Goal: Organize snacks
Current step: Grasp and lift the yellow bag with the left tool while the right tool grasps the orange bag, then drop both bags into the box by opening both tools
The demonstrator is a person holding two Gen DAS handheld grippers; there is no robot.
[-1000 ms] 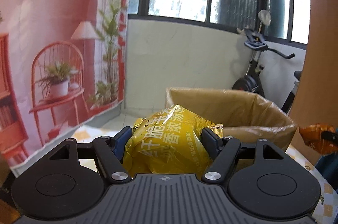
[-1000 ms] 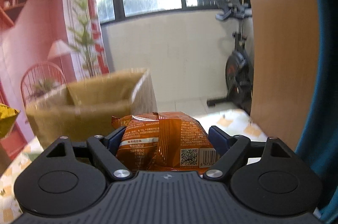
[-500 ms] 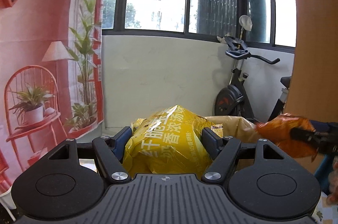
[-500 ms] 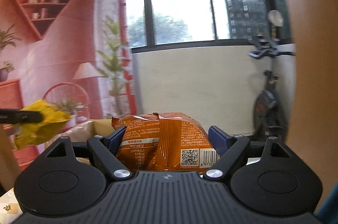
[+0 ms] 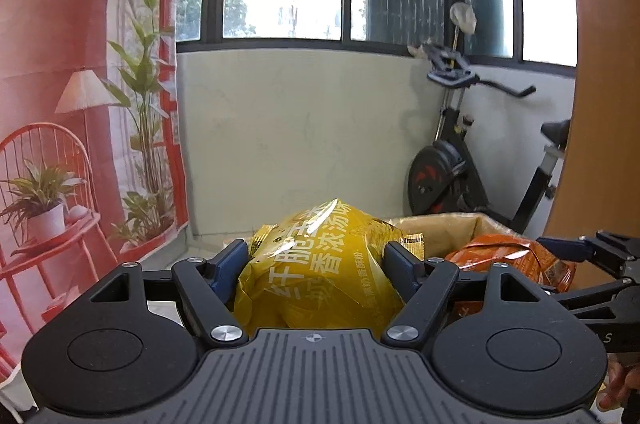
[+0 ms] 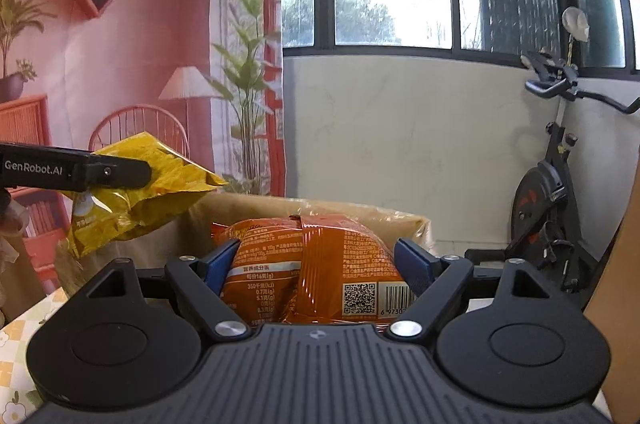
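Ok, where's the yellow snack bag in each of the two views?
Left wrist: yellow bag low in the centre, between the left gripper's blue pads.
Right wrist: yellow bag at left, mid-height, in that same gripper, beside the orange bag.
Shared landmark: exercise bike, right of centre in both.

Both grippers: black ribbed housing, round side discs, silver pivot screws, blue finger pads (image 5: 230, 262); white "GenRobot.AI" lettering (image 6: 33, 167).

The left gripper (image 5: 319, 260) and the right gripper (image 6: 319, 260) were held side by side. The left jaws were opening around a bag; the right jaws clamped theirs.
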